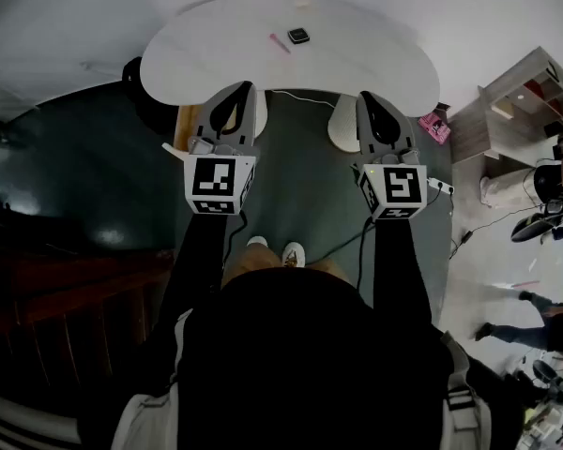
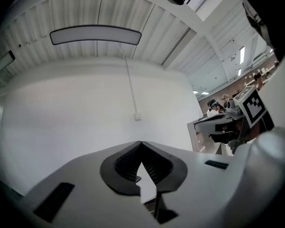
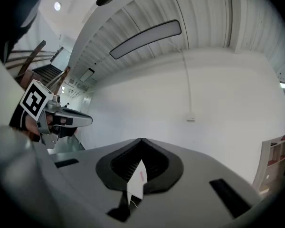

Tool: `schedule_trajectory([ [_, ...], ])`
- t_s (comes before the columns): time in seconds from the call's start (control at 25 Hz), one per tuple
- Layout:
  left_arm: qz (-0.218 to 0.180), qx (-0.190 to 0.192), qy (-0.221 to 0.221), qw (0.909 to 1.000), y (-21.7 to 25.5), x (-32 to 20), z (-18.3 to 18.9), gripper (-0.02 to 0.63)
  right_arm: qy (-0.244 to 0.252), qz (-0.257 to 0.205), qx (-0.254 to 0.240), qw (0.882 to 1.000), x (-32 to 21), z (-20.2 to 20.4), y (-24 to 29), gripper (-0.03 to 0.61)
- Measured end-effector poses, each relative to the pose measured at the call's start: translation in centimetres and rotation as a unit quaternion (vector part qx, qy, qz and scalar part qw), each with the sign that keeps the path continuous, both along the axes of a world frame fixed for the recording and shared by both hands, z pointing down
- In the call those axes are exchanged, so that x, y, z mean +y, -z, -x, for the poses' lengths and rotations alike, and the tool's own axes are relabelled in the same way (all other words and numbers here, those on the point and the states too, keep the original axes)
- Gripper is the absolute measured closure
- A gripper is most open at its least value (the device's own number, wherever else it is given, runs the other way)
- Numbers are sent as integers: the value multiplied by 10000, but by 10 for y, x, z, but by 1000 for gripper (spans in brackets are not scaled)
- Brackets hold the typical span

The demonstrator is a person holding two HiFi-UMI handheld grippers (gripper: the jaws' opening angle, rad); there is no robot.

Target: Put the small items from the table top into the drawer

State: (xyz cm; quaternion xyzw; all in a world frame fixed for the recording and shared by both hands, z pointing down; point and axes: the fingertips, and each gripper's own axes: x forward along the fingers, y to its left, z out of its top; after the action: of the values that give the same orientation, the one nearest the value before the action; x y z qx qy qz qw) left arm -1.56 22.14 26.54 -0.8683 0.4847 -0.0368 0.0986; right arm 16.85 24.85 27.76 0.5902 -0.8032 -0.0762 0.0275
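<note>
In the head view a white rounded table (image 1: 216,50) stands ahead. Two small items lie near its far middle: a thin pink stick (image 1: 280,43) and a small black square thing (image 1: 298,36). I cannot make out a drawer. My left gripper (image 1: 237,90) and right gripper (image 1: 372,99) are held side by side at the table's near edge, both shut and holding nothing. In the left gripper view the left gripper (image 2: 141,143) has its jaws meeting at the tips and looks up at a white wall. The right gripper (image 3: 142,140) is likewise shut in the right gripper view.
A dark green floor lies under the table, with a cable and a white power strip (image 1: 438,186). A pink object (image 1: 434,126) and a wooden shelf unit (image 1: 525,97) stand to the right. A wooden stair rail (image 1: 66,293) is on the left. People sit at the far right.
</note>
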Motion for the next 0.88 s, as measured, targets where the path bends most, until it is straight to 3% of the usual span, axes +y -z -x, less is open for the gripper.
schedule_trajectory([
  [0.64, -94, -29, -95, 9999, 5, -4, -7, 598, 50, -26, -13, 10000, -2, 5, -2, 552],
  [0.88, -88, -111, -129, 9998, 4, -24, -6, 598, 12, 42, -69, 10000, -24, 3, -7, 552],
])
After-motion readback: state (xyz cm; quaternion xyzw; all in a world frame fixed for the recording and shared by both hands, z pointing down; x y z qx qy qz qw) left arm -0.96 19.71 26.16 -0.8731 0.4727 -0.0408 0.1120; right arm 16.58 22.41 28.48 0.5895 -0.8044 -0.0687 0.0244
